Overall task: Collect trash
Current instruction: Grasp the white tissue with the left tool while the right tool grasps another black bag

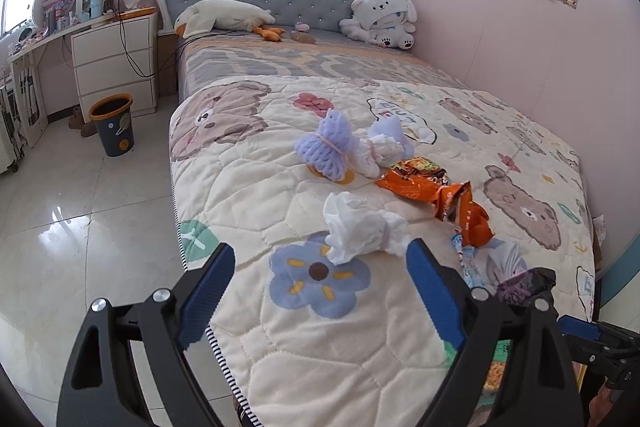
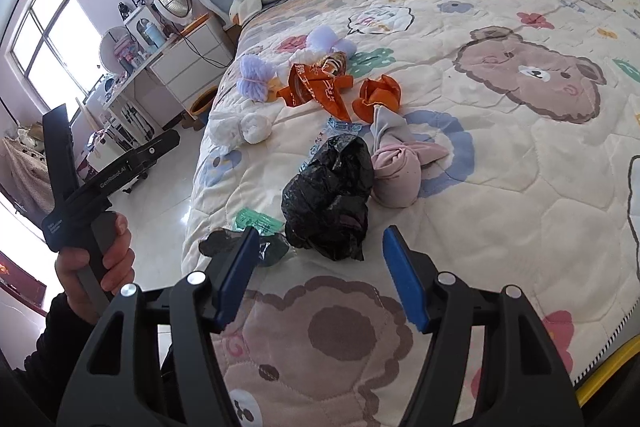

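Trash lies on the bed quilt (image 1: 360, 327). My left gripper (image 1: 320, 259) is open, just short of a crumpled white tissue (image 1: 360, 227), which sits near its right finger. Orange snack wrappers (image 1: 440, 195) lie beyond it. My right gripper (image 2: 316, 247) is open and empty, just in front of a crumpled black plastic bag (image 2: 328, 195). A rolled pink and grey sock (image 2: 396, 167), orange wrappers (image 2: 320, 87) and a white tissue (image 2: 240, 127) lie past it. A green wrapper (image 2: 256, 221) lies by the left finger.
Purple sock bundles (image 1: 326, 143) lie mid-bed. A dark bin with an orange rim (image 1: 112, 125) stands on the tiled floor left of the bed, by white drawers (image 1: 116, 63). Plush toys (image 1: 380, 15) sit at the headboard. A pink wall runs along the right side.
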Tool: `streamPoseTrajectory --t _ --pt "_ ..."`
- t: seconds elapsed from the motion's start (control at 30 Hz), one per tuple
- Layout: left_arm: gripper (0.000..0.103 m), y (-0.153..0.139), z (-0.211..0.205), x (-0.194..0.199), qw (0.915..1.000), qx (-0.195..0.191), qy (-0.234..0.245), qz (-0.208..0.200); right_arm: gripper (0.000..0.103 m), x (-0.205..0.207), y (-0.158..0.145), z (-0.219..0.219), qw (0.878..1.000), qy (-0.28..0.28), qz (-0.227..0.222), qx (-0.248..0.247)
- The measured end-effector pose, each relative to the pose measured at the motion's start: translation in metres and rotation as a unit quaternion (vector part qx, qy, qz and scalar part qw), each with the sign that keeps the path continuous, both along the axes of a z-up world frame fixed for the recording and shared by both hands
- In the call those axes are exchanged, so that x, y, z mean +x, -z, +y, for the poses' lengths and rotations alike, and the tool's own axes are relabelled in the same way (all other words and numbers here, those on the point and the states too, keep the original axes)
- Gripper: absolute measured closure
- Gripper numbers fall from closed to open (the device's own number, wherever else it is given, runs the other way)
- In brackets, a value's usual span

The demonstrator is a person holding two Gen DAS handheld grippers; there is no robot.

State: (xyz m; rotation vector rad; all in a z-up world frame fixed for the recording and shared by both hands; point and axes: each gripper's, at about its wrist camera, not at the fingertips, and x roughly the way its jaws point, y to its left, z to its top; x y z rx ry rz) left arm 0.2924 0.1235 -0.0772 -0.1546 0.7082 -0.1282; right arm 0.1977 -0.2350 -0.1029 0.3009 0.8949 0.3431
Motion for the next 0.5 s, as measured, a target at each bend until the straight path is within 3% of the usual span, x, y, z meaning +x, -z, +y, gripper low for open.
streamPoseTrajectory --t 0.17,0.5 --pt "0.019 0.009 -0.006 0.023 0.9998 0.013 0.008 0.009 0.043 0.019 0.007 0.008 1.0 -0.007 0.014 0.008" --pt "0.019 0.032 -0.01 0.06 0.9984 -0.019 0.021 0.048 0.047 0.049 0.021 0.013 0.999 -0.001 0.04 0.028"
